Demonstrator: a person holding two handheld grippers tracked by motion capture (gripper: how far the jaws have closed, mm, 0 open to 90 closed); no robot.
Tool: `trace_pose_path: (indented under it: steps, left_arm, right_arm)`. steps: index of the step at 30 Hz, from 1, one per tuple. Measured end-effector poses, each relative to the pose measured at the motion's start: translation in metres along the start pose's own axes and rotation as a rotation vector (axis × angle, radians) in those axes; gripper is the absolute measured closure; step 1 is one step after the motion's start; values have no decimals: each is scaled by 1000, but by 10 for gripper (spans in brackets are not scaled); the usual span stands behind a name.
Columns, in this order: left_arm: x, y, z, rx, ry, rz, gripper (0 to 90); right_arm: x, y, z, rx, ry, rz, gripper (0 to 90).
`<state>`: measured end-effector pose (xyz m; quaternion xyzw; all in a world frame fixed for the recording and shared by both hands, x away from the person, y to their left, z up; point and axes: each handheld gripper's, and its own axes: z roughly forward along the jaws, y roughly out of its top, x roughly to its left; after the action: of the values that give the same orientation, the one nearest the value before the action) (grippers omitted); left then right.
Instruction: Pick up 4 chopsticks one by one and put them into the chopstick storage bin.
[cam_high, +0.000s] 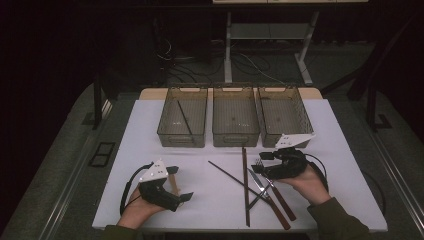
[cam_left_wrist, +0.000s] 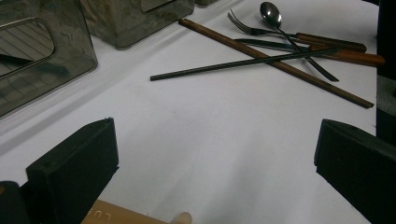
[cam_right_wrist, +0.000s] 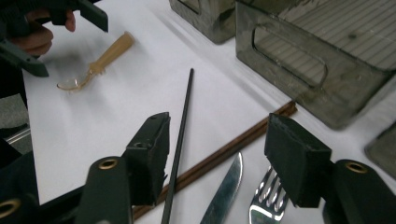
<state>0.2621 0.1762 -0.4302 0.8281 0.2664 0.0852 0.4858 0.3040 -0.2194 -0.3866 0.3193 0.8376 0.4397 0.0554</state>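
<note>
Steel fork (cam_right_wrist: 266, 200), wood handle, betw. spread right tool (cam_right_wrist: 215, 154) jaws, w/ knife (cam_right_wrist: 224, 191) beside.

We see both forearms entering from the bottom edge of the high view, one hand on each tool. The left hand (cam_high: 134, 209) grips the left gripper (cam_high: 176, 185) low near the table's front edge, body angled up and to the right; its jaws stand wide apart, nothing between them. The right hand (cam_high: 309, 184) carries the right gripper (cam_high: 265, 156) farther forward, pointing left. In the right gripper view its jaws stand partly apart above the tabletop, pads pressing on nothing. A dark cable loops from each gripper back toward the wrist.
</note>
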Motion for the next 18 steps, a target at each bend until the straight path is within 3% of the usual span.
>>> trace_pose_path:
  steps: [18]
  left_arm:
    - [1, 0, 0, 1, 0, -1, 0]
  right_arm:
    - [12, -37, -3, 89, 28, 6, 641]
